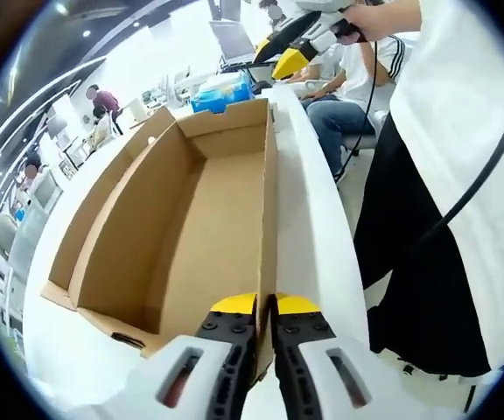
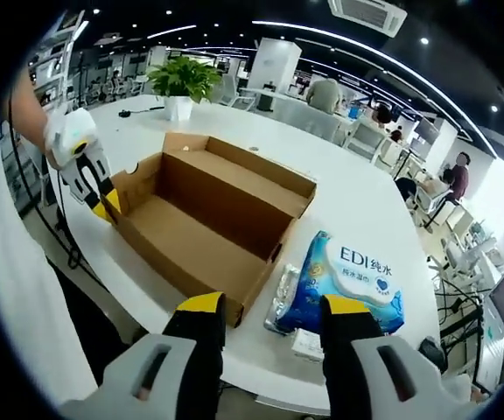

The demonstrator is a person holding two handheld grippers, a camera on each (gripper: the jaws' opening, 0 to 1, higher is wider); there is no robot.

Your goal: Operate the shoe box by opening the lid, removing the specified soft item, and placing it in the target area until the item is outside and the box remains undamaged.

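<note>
Left hand-held gripper (image 1: pixel 265 308), yellow-tipped, clenched on thin corrugated side wall of shoe box (image 1: pixel 191 227). Box: plain brown cardboard, rectangular, lid off, inside bare. Right hand-held gripper (image 2: pixel 274 315) released, jaws wide apart, hovering over smooth white bench (image 2: pixel 357 210). Soft item, a glossy blue crinkled wipes pack (image 2: pixel 339 284), lies flat just ahead between its jaws, outside, touching the box's end wall.
</note>
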